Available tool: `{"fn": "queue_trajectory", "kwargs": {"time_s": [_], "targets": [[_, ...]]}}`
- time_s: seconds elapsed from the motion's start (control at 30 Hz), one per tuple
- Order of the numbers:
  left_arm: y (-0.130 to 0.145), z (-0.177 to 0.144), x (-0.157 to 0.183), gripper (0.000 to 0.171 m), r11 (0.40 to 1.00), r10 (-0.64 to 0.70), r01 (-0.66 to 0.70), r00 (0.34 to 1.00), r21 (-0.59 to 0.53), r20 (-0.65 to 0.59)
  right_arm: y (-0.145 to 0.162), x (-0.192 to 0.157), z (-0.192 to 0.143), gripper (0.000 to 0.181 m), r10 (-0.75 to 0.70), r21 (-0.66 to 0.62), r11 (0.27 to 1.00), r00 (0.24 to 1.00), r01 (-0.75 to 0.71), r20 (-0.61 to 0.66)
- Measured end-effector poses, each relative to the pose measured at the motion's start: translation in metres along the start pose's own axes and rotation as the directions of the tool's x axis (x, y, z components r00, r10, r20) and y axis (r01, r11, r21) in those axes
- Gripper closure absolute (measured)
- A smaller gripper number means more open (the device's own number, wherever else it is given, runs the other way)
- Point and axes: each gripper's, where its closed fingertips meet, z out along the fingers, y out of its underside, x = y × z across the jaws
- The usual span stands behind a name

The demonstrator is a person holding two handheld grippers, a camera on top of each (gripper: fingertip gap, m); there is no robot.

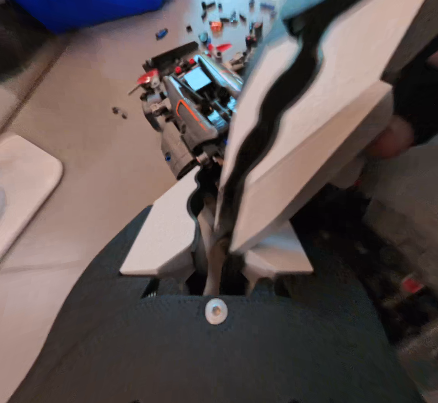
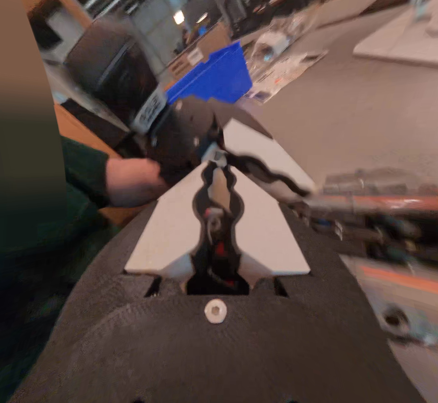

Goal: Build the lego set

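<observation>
Your left gripper [image 1: 208, 204] and right gripper [image 2: 216, 166] cross tips over the worktop [image 1: 94, 131], both jaws pinched on one pale lego piece [image 2: 219, 186]; the half-built lego car [image 1: 189, 107] lies just beyond.

Blue bin [image 2: 211, 78] at the far side of the grey tabletop [image 1: 83, 131]. Clear plastic bags [image 2: 279, 60] lie just right of it. White flat board [image 1: 26, 178] at the near left. Black box [image 2: 111, 78] beyond.
</observation>
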Motion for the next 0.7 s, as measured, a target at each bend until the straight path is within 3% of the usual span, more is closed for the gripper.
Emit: {"fn": "queue_trajectory", "kwargs": {"time_s": [0.03,0.07,0.13,0.23,0.3,0.37,0.57,0.7], "targets": [[0.002,-0.001,-0.001,0.156,1.000,0.024,-0.024,1.000,-0.007,-0.012,0.000,0.001,0.002,0.174,-0.089,-0.035,0.996,0.994,0.087,-0.059],[0.002,-0.002,-0.001,0.154,0.999,-0.015,0.016,0.999,0.029,-0.047,-0.001,0.007,-0.004,0.181,-0.054,-0.026,0.998,0.994,0.052,-0.097],[0.007,-0.008,-0.019,0.153,0.990,-0.141,0.141,0.989,-0.001,-0.036,-0.010,0.017,-0.038,0.181,-0.060,0.002,0.998,0.975,0.062,-0.214],[0.006,-0.001,-0.019,0.154,0.993,-0.118,0.117,0.992,-0.026,-0.040,-0.028,-0.002,-0.055,0.180,-0.149,-0.016,0.989,0.961,0.150,-0.235],[0.000,0.006,-0.013,0.153,0.995,-0.097,0.095,0.993,-0.026,-0.065,-0.025,0.013,-0.061,0.177,-0.162,-0.050,0.987,0.942,0.154,-0.293],[0.001,0.006,-0.019,0.154,0.997,-0.075,0.074,0.996,-0.039,-0.046,-0.032,0.028,-0.077,0.176,-0.121,0.005,0.992,0.936,0.130,-0.330],[0.004,-0.002,-0.027,0.148,0.990,-0.143,0.142,0.986,-0.018,-0.085,-0.036,0.032,-0.119,0.166,-0.111,0.053,0.988,0.917,0.142,-0.382],[0.008,-0.017,-0.041,0.133,0.983,-0.182,0.181,0.982,-0.026,-0.055,-0.037,0.030,-0.138,0.161,-0.135,0.043,0.985,0.894,0.169,-0.426]]}}
